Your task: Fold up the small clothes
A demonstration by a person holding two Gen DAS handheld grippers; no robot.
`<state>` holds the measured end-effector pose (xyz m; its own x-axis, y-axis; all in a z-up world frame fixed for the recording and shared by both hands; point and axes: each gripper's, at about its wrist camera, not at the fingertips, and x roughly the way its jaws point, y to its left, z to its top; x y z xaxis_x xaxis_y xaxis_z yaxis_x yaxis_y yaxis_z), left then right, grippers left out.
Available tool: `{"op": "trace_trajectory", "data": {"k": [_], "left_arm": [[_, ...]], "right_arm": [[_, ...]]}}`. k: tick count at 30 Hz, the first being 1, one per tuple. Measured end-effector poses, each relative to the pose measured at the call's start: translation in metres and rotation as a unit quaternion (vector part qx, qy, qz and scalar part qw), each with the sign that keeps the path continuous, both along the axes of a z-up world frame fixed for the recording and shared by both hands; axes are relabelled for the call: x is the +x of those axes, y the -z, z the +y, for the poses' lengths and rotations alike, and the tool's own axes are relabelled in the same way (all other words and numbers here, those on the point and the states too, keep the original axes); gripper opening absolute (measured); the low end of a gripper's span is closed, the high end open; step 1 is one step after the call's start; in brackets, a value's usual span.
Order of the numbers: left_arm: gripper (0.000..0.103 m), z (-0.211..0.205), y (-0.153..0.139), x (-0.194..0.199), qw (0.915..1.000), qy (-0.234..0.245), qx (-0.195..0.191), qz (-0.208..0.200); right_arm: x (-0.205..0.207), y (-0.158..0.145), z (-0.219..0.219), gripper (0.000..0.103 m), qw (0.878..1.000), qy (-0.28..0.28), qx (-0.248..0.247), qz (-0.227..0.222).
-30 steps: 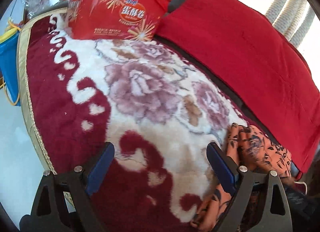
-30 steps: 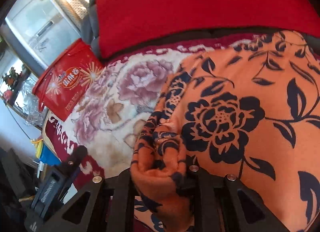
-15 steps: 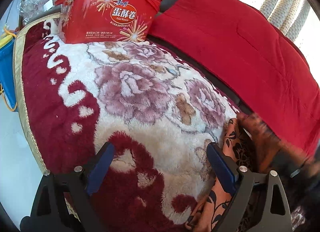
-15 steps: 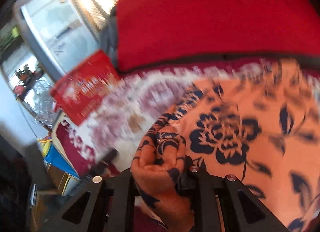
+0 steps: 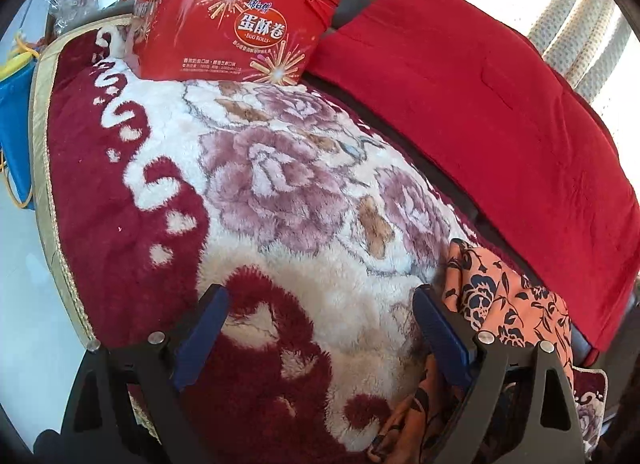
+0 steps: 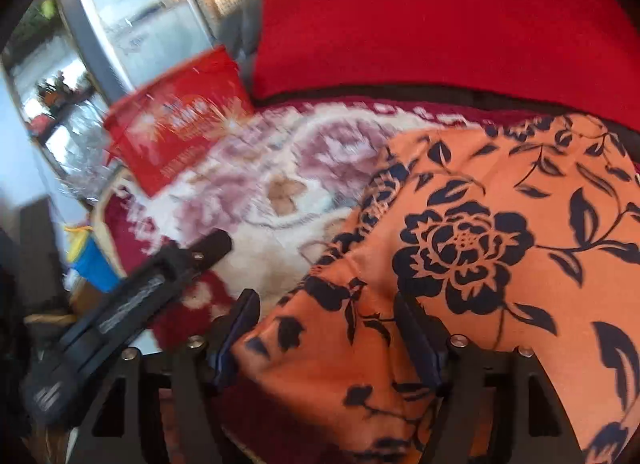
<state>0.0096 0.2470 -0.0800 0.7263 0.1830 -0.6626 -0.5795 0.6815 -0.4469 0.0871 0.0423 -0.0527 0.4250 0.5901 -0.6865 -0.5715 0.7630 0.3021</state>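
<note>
as our right gripper (image 6: 326,338) jaws are opening around the orange floral garment (image 6: 500,248), our left gripper (image 5: 320,328) jaws gape over the plush blanket (image 5: 280,192)

Daylight scene, bright. Light comes from behind the red cushion (image 5: 500,112): curtain (image 5: 592,4) above it is blown out to near white in the left wrist view, same in the right wrist view top centre. Left wrist view is sharp throughout; text on the red box (image 5: 236,24) left of the cushion is legible. Right wrist view has motion blur, worst left of the cushion (image 6: 420,16): box (image 6: 180,136) and plush blanket (image 6: 280,184) below it are smeared; orange floral garment (image 6: 500,244) under the cushion is fairly crisp. Heavy fisheye bending, black vignette at corners of both. Soft shadow in the gap under the cushion.
</note>
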Motion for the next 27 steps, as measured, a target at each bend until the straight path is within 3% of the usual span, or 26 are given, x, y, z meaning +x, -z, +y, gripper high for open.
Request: {"op": "trace_trajectory", "data": {"k": [5,9,10,12,13,15,16,18,23,27], "left_arm": [[0.093,-0.009,-0.018,-0.009,0.9972,0.045,-0.006,-0.060],[0.093,-0.039,-0.030,0.000,0.9851,0.149,-0.020,-0.083],[0.093,-0.053,-0.035,0.003,0.9809,0.175,-0.005,-0.086],[0.093,-0.077,-0.038,0.011,0.9757,0.207,0.040,-0.060],[0.093,-0.086,-0.032,0.020,0.9742,0.218,0.050,-0.027],[0.084,-0.087,-0.006,0.034,0.9738,0.222,0.016,0.045],[0.069,-0.081,0.014,0.038,0.9714,0.222,-0.030,0.078],[0.068,-0.067,0.029,0.028,0.9689,0.215,-0.106,0.062],[0.068,-0.060,0.006,0.015,0.9694,0.212,-0.116,0.043],[0.073,-0.049,-0.011,0.020,0.9741,0.198,-0.108,0.019]], "right_arm": [[-0.004,-0.015,-0.068,0.073,0.995,0.064,0.076,0.010],[0.001,-0.010,-0.127,0.074,0.986,0.112,0.115,0.030],[0.002,-0.006,-0.136,0.074,0.985,0.113,0.127,0.040],[0.002,-0.001,-0.146,0.074,0.982,0.110,0.144,0.051],[0.001,0.000,-0.147,0.074,0.983,0.104,0.146,0.047],[-0.002,0.001,-0.148,0.074,0.983,0.099,0.146,0.043],[-0.002,0.002,-0.152,0.074,0.983,0.096,0.151,0.046],[0.000,0.008,-0.160,0.074,0.981,0.094,0.160,0.059],[0.001,0.024,-0.176,0.068,0.979,0.098,0.174,0.045],[-0.006,0.016,-0.187,0.070,0.968,0.119,0.209,0.075]]}}
